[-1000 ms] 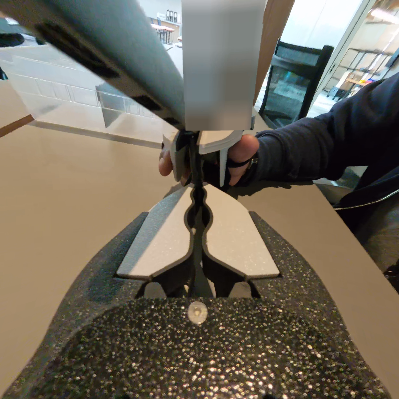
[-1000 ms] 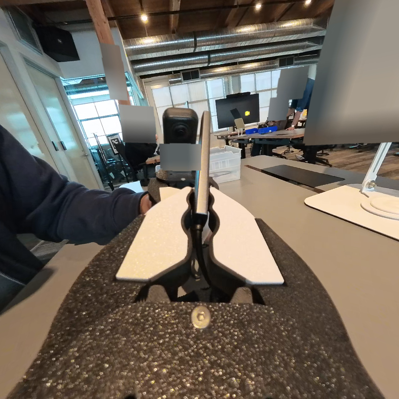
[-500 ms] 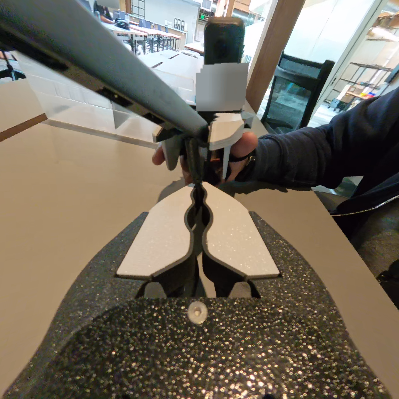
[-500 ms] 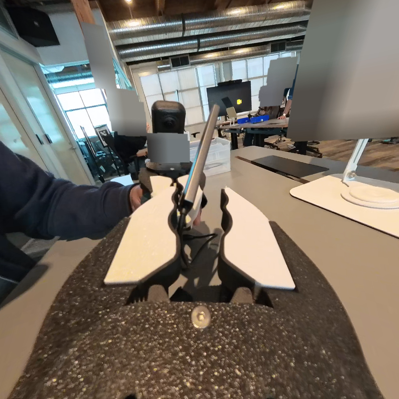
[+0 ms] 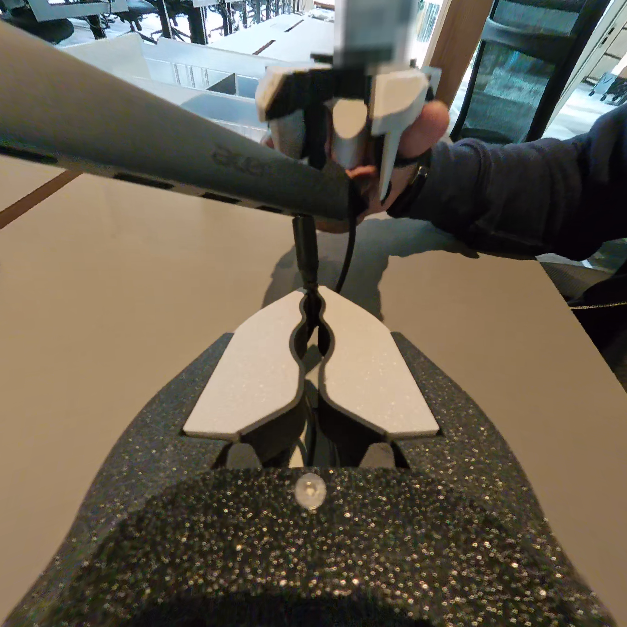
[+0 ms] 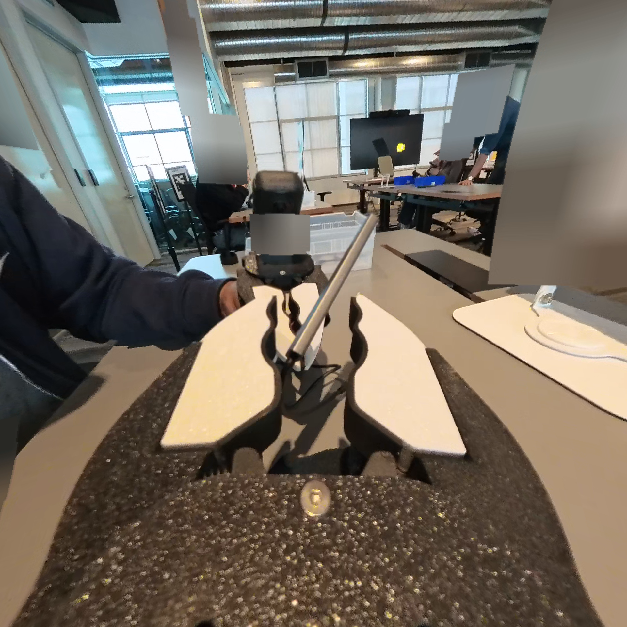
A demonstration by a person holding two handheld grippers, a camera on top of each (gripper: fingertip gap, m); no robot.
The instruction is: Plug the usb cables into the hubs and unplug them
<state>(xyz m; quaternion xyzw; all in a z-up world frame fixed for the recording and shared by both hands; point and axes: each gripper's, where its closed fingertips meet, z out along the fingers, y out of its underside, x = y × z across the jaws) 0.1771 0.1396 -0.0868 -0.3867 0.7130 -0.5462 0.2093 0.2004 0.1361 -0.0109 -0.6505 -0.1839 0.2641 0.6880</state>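
- The left tongs (image 5: 312, 298) are pinching the thin black USB cable (image 5: 306, 251), plugged into the long grey metal hub (image 5: 142, 149).
- The right tongs (image 6: 314, 305) are standing wide apart, gripping nothing.
- The hub is hanging tilted above the grey desk (image 5: 118, 288).

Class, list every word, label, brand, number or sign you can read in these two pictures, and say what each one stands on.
Hub: a short raised mark on its grey side. It is partly blurred, and I do not copy out writing.
Sign at the back left: a black-and-white square pattern with no readable words.
Screen at the back: one small yellow symbol, too small to read.
I can make out no other text.
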